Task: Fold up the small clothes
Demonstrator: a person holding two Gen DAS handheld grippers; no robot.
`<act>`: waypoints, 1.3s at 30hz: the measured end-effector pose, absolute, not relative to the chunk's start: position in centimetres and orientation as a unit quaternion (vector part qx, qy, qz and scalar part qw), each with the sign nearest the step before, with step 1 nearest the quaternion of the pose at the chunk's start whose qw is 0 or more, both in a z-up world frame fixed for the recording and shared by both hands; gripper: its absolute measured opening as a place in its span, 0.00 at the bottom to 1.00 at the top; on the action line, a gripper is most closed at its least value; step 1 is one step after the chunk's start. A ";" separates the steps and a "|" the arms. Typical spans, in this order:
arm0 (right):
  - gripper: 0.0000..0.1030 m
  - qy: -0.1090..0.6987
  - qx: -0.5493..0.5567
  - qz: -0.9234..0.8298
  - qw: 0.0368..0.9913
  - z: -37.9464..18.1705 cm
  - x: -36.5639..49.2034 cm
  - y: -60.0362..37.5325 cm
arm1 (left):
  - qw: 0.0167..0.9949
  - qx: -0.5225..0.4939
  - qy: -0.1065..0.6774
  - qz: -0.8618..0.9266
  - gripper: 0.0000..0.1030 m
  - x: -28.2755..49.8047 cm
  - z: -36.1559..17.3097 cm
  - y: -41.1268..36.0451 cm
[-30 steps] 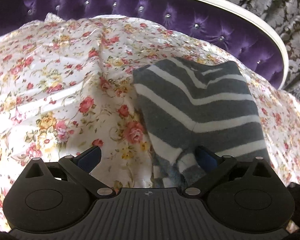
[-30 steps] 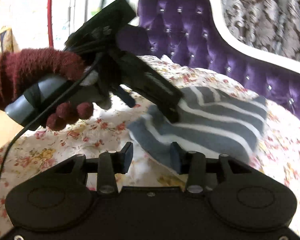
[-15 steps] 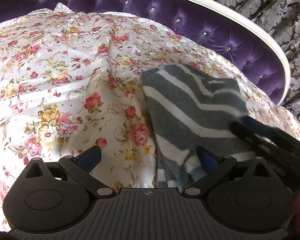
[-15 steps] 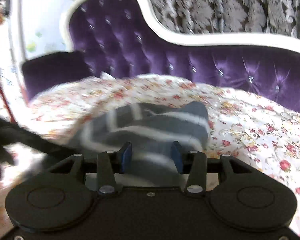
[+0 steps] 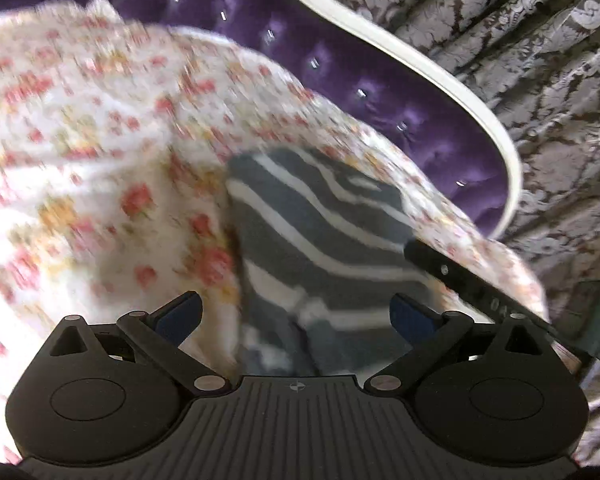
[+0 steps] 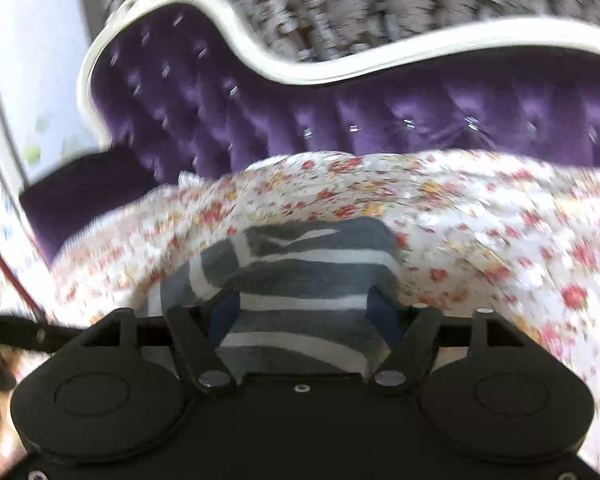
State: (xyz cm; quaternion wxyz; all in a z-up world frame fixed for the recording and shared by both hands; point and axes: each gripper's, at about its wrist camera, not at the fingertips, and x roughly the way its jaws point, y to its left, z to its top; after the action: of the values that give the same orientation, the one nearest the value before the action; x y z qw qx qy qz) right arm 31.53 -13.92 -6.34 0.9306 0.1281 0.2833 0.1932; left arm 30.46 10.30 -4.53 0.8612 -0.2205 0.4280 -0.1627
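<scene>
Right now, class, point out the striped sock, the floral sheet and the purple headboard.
striped sock [image 6: 300,276]: right wrist view, grey middle band.
floral sheet [image 5: 80,152]: left wrist view, bare stretch.
purple headboard [image 6: 380,112]: right wrist view, tufted velvet.

Both wrist views look down closely (sharing) the striped sock.

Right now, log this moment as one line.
grey white-striped sock: on floral sheet | right tongs: just opening, straddling sock | left tongs: open

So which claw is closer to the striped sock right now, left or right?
Too close to call. The right claw straddles the striped sock, blue pads wide either side. The left claw hangs open over its near end, fabric between the pads.
</scene>
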 end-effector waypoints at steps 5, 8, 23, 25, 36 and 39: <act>0.76 0.321 0.215 0.206 0.899 -8.2 32.2 -16.5 | 0.851 -0.182 0.464 -0.167 0.99 29.5 -5.8 9.0; 0.77 0.336 0.244 0.224 0.882 -9.7 32.7 -17.0 | 0.852 -0.175 0.467 -0.163 0.99 29.2 -6.4 8.8; 0.81 0.316 0.279 0.281 0.862 -11.0 35.1 -16.2 | 0.868 -0.180 0.425 -0.181 0.99 30.8 -6.4 6.7; 0.81 0.316 0.277 0.282 0.863 -10.9 35.2 -16.1 | 0.868 -0.183 0.425 -0.179 0.98 30.8 -6.5 6.8; 0.48 0.331 0.230 0.239 0.883 -10.1 34.8 -15.5 | 0.853 -0.224 0.434 -0.183 0.35 30.8 -6.4 8.4; 0.44 0.332 0.217 0.233 0.888 -9.5 34.5 -15.3 | 0.853 -0.225 0.431 -0.191 0.30 30.8 -6.1 8.5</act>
State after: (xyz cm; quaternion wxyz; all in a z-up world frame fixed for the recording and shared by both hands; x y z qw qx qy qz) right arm 34.49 -15.32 -9.54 0.8878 0.2172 0.3323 0.2327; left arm 30.82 8.46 -6.13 0.8526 -0.2255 0.4309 -0.1914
